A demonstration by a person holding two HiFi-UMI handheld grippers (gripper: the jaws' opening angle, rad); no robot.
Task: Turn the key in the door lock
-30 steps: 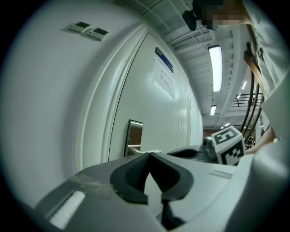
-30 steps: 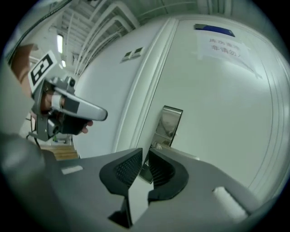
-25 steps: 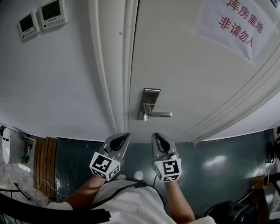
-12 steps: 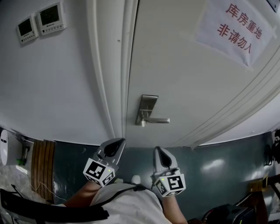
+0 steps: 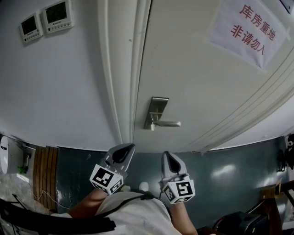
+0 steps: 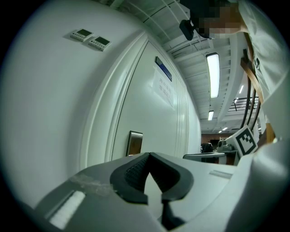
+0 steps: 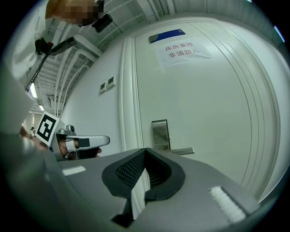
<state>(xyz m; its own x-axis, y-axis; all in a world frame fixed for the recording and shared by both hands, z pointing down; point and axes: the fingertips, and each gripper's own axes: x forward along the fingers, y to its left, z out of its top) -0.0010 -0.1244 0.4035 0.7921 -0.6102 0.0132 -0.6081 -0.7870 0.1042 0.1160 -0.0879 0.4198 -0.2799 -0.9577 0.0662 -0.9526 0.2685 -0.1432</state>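
paper notice [image 5: 250, 32], wall panels [image 5: 57, 13] around the lock plate [image 5: 157, 111]

Paper sign [image 5: 249, 28] on the door [image 5: 193, 69] reads "库房重地 非请勿入".

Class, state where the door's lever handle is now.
In the head view, the lever handle juts rightward from the metal lock plate, just right of the door frame, above the left gripper and right gripper.
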